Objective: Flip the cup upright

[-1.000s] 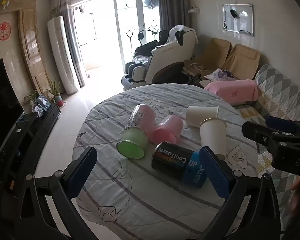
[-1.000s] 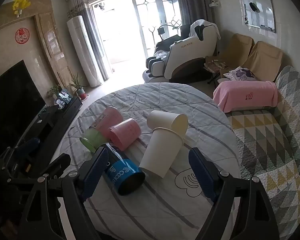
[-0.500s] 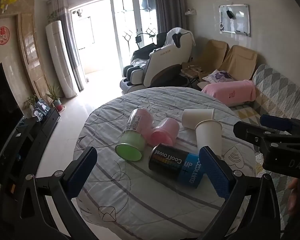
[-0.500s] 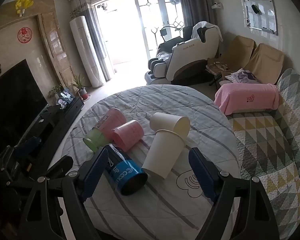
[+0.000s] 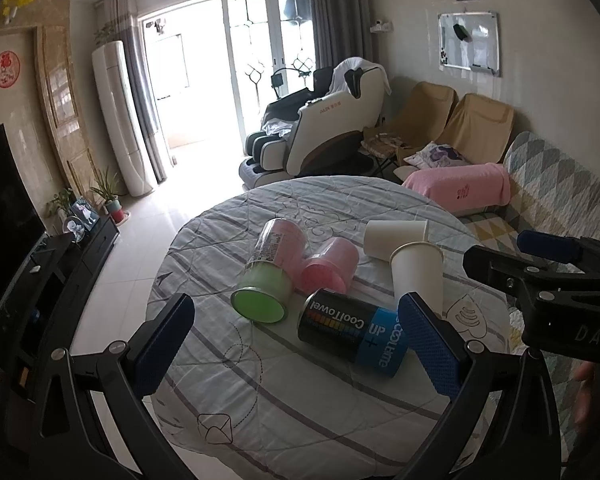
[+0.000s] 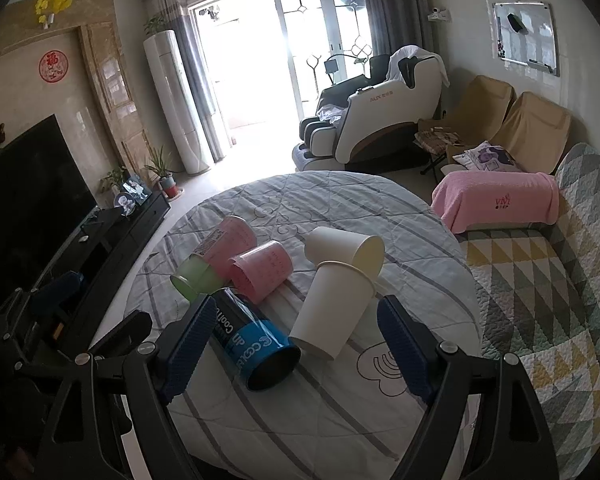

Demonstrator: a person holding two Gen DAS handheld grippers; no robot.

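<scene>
Several cups lie on their sides on a round table (image 5: 300,392) (image 6: 332,412) covered with a striped grey cloth. A black and blue cup (image 5: 354,332) (image 6: 252,340) is nearest. Behind it lie a green and pink cup (image 5: 270,276) (image 6: 212,258), a pink cup (image 5: 330,266) (image 6: 262,270) and two white paper cups (image 5: 418,272) (image 5: 394,234) (image 6: 334,308) (image 6: 346,246). My left gripper (image 5: 300,344) is open and empty, above the near table part. My right gripper (image 6: 296,346) is open and empty, fingers either side of the blue and near white cups, above them.
A quilted sofa (image 6: 548,288) with a pink towel (image 6: 500,202) stands to the right. A TV cabinet (image 5: 56,276) runs along the left. A massage chair (image 5: 320,128) stands beyond the table. The right gripper (image 5: 548,272) shows at the left view's right edge.
Both grippers have drawn back and up a little, so the cups sit slightly lower and smaller between the fingers. No cup has moved.
</scene>
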